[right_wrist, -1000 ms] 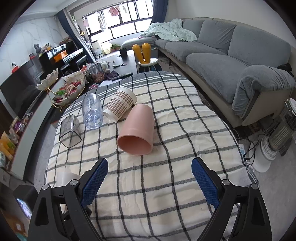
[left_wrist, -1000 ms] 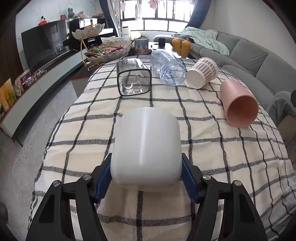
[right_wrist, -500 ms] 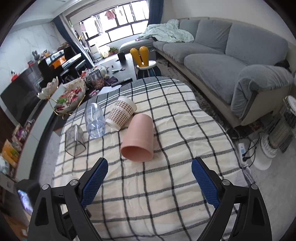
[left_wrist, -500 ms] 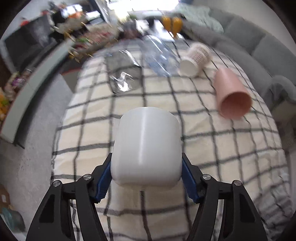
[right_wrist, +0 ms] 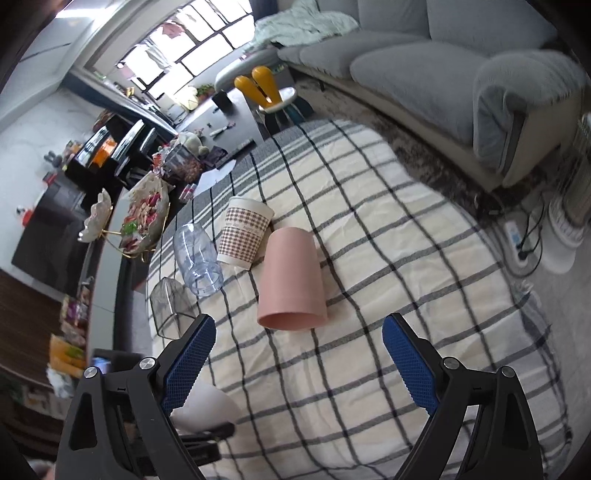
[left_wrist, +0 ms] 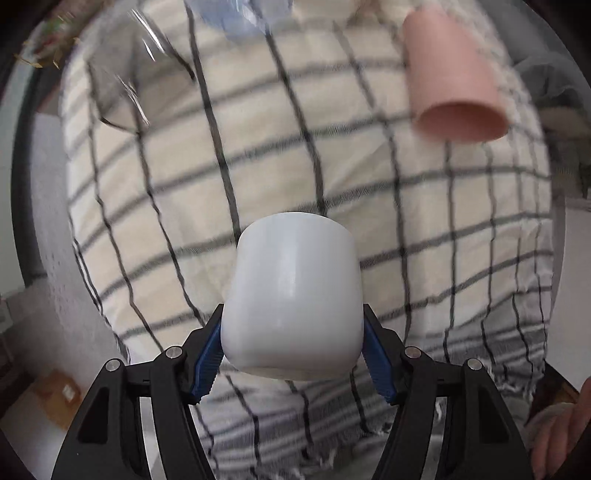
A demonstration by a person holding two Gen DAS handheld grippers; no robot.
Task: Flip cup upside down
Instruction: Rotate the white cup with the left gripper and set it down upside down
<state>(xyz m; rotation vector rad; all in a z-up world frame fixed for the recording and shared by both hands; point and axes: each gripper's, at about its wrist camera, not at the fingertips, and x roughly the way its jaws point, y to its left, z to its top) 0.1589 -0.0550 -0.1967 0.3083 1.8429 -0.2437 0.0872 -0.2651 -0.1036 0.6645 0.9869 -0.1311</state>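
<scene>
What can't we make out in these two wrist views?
- White cup mouth: left view, facing the camera base, hidden by the left tongs.
- Clear cups: left view, motion-blurred, cut off at the top.
- White cup: right view, mostly behind the open right tongs.

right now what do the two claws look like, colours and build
Both look alike. The left claw and right claw have matte black angular plastic arms with open cut-outs and silver round screw heads at the joints. Each finger carries a blue pad with a fine cross-hatched grip texture. No cables or markings show.
</scene>
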